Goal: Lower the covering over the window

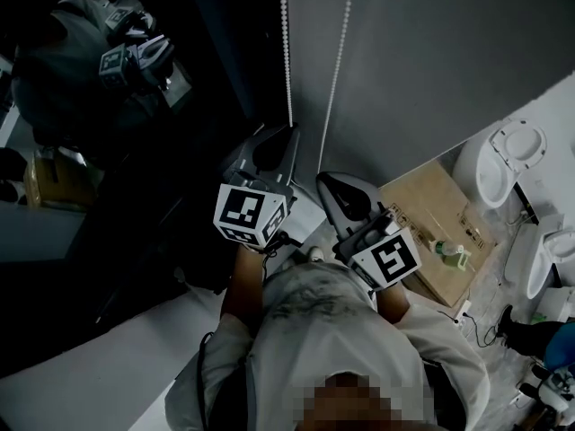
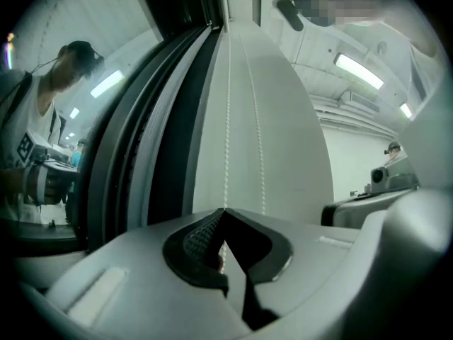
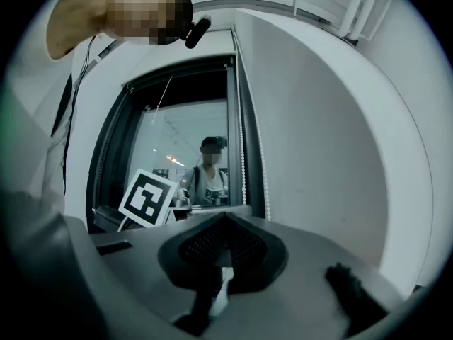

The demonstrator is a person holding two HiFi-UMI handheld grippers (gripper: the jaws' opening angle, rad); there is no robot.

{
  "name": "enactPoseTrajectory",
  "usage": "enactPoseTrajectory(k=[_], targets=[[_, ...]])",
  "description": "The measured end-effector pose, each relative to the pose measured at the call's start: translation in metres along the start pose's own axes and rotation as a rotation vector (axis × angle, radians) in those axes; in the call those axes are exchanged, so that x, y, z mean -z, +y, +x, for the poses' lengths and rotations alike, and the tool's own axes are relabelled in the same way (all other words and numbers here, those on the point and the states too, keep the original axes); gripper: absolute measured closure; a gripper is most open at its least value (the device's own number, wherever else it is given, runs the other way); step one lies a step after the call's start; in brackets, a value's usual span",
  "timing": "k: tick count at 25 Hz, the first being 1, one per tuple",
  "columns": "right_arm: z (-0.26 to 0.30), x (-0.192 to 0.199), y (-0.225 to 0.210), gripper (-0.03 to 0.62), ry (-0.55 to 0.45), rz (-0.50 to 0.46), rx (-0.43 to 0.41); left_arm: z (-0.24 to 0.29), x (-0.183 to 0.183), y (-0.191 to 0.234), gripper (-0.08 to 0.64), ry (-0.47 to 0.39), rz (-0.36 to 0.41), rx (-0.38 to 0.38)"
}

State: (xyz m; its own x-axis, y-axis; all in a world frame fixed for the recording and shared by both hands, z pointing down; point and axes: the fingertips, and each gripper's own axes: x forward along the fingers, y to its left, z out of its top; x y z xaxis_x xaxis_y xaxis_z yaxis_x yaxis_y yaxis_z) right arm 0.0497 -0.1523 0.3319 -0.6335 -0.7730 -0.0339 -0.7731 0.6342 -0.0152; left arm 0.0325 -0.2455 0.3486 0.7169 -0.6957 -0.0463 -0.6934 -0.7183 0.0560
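Wall [image 1: 431, 61]: grey, matt, smooth. Bead chain [image 1: 287, 43]: small white beads, plastic by look, slight sheen. Window glass [image 1: 108, 151]: dark, glossy, mirror-like. Left gripper [image 2: 225, 212] and right gripper [image 3: 225, 217]: smooth matt grey plastic shells. Pads [image 2: 197, 241]: black, finely textured, rubbery. Marker cubes [image 1: 252, 214]: matt black-and-white printed faces. Cardboard box [image 1: 436, 214]: brown, matt. Toilet bowls [image 1: 503, 160]: white, glossy, ceramic by look.
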Motion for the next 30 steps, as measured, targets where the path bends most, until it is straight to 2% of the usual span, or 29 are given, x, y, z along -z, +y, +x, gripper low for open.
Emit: enactPoseTrajectory(k=[15, 27, 30], targets=[[0.002, -0.008, 0.019, 0.575, -0.025, -0.061, -0.051, -0.037, 0.011, -0.02, 0.554, 0.005, -0.04, -0.008], [0.002, -0.046, 0.024, 0.575, -0.133, -0.102, -0.082, -0.051, 0.018, -0.036, 0.554, -0.008, -0.068, 0.003], [0.002, -0.057, 0.025, 0.575, -0.162, -0.11, -0.09, -0.054, 0.024, -0.038, 0.554, 0.014, -0.056, -0.007]])
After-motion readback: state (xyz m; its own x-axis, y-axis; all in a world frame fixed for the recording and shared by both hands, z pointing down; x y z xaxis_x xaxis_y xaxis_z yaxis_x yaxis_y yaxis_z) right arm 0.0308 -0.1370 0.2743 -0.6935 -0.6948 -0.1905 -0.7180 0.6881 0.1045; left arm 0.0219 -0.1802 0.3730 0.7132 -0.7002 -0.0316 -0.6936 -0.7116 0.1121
